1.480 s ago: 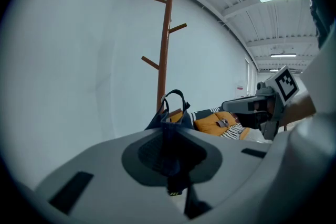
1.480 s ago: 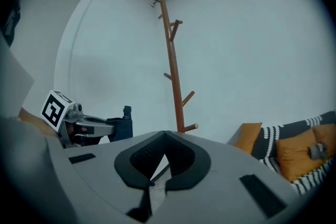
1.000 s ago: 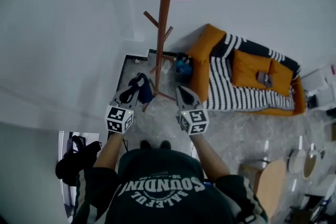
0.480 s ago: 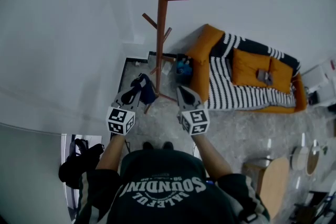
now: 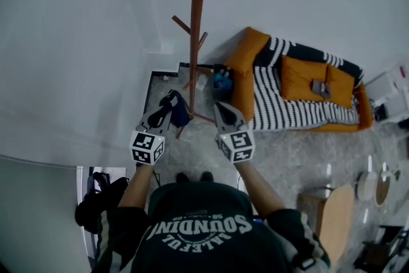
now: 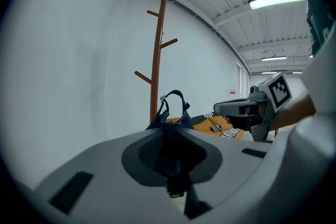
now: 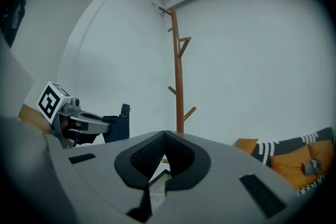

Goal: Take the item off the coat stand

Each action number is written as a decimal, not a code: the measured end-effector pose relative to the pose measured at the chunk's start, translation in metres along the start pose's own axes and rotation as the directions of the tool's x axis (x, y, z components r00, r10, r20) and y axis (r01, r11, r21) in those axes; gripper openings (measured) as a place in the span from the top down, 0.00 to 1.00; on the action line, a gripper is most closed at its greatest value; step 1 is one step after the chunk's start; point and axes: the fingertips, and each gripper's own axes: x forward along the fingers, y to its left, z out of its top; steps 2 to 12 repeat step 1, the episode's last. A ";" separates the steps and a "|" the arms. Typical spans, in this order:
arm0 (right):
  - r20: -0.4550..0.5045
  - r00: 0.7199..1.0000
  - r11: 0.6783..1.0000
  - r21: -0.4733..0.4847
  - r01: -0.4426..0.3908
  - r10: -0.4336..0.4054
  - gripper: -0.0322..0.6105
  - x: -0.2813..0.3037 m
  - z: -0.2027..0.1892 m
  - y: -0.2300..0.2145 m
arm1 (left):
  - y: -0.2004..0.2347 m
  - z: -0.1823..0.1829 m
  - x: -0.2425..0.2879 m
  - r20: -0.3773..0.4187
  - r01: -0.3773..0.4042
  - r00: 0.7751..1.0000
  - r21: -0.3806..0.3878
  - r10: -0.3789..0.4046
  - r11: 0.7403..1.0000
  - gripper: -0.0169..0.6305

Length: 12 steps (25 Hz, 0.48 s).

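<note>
The wooden coat stand (image 5: pixel 195 41) rises bare by the white wall, with nothing on its pegs (image 6: pixel 155 60) (image 7: pixel 178 86). My left gripper (image 5: pixel 167 107) is shut on a small dark blue bag (image 5: pixel 176 107), held in the air in front of the stand's foot. In the left gripper view the bag (image 6: pixel 170 113) sticks up from between the jaws with its handle loop on top. My right gripper (image 5: pixel 223 110) is level with the left, a little to its right, shut with nothing in it (image 7: pixel 165 136). The right gripper view shows the bag (image 7: pixel 116 126) from the side.
An orange sofa (image 5: pixel 300 93) with a black-and-white striped blanket stands right of the stand. A blue object (image 5: pixel 222 81) lies near the stand's foot. A black bag (image 5: pixel 96 198) sits at the lower left. A round wooden seat (image 5: pixel 332 220) is at the lower right.
</note>
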 end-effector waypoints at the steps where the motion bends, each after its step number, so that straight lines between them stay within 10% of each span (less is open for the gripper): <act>1: 0.004 1.000 1.000 -0.011 0.000 0.000 0.95 -0.002 0.001 0.001 | -0.001 -0.001 -0.001 -0.001 -0.001 1.000 0.002 0.001 1.000 0.93; 12: 0.004 1.000 1.000 -0.011 0.000 0.000 0.95 -0.002 0.001 0.001 | -0.001 -0.001 -0.001 -0.001 -0.001 1.000 0.002 0.001 1.000 0.93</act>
